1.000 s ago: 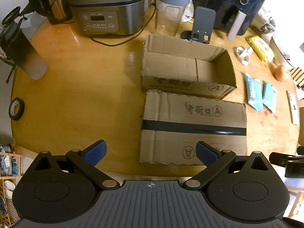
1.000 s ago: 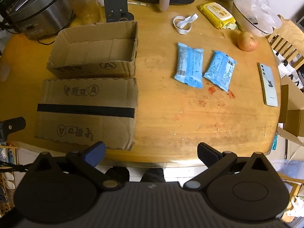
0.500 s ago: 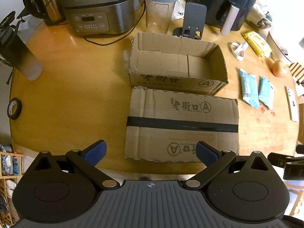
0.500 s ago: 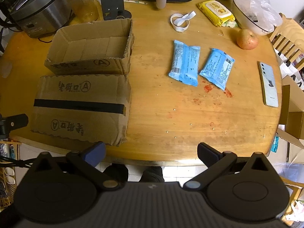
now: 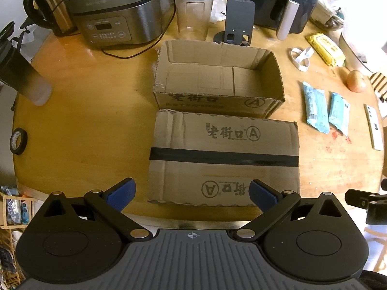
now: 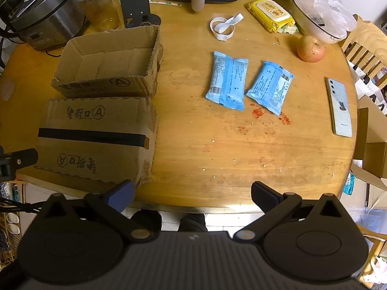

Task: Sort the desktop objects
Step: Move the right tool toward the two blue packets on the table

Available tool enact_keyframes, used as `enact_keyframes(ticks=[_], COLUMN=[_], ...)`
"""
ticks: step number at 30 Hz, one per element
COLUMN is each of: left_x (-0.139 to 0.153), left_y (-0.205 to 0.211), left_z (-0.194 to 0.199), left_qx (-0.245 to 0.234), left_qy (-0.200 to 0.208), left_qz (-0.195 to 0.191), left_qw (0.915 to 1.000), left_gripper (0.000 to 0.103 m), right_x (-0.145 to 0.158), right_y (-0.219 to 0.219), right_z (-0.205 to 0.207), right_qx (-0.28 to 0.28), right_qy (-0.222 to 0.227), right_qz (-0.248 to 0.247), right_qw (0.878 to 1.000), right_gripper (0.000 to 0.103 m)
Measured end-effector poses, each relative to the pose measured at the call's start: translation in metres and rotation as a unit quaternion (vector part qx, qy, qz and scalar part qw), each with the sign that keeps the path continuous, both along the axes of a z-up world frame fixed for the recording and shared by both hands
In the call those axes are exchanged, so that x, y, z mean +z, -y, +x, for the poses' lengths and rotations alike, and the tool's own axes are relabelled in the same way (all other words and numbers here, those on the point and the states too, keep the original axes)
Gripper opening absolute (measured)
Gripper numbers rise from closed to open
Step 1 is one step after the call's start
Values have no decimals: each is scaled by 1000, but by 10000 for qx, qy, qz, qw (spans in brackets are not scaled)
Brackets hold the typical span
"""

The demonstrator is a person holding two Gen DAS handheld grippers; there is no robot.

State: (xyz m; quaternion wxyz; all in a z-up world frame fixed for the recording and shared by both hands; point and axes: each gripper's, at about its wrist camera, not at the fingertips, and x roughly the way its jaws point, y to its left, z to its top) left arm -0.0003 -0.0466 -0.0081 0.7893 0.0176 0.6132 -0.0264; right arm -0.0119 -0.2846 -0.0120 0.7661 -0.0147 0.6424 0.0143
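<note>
An empty open cardboard box (image 5: 217,77) (image 6: 108,65) stands mid-table, and a closed box taped with a black strip (image 5: 223,157) (image 6: 96,135) lies just in front of it. Two blue snack packets (image 6: 227,81) (image 6: 271,87) lie side by side right of the boxes; they also show in the left wrist view (image 5: 315,107) (image 5: 339,112). My left gripper (image 5: 192,193) is open over the near edge of the taped box. My right gripper (image 6: 192,194) is open at the table's front edge, well short of the packets. Both hold nothing.
A rice cooker (image 5: 118,14), a jar (image 5: 193,7), a phone stand (image 5: 238,21) and an air fryer (image 5: 285,0) line the back. An apple (image 6: 310,48), a yellow wipes pack (image 6: 271,14), a white band (image 6: 223,26) and a phone (image 6: 339,106) lie right. A tape roll (image 5: 18,141) lies left.
Both grippers have drawn back and up a little, so the boxes and packets sit slightly farther and more leftward in view. Nothing on the table has moved.
</note>
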Motion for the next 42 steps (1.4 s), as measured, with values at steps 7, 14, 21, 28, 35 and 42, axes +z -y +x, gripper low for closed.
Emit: enact_keyframes(ticks=[7,14,21,28,35,42], left_x=[0,1,-1,-1,-3,-5], left_y=[16,33,49,70,91,111], left_z=[0,0,2,2,2,1], left_qx=[-89,-180,-224,-321,-416,-527], left_qy=[-15,-23,-55,-37,-43,-55], left_qz=[71,151,244,194,122,58], left_qw=[9999,9997,9994,9993,9991,9986], left_gripper=[103,103,103,103,103,103], right_x=[-1,-1,0,0,-2,-3], right_y=[14,29,45,63,85,105], right_z=[1,3,4,4,3,1], right_qx=[-34,-87,-137,-206,-295,-397], right_qy=[-1,0,-102,-167,-87,-86], right_qz=[31,55,4,-19,19,62], right_qw=[10000,9999,9999,9996,9995,9992], right_gripper=[103,103,103,103,103,103])
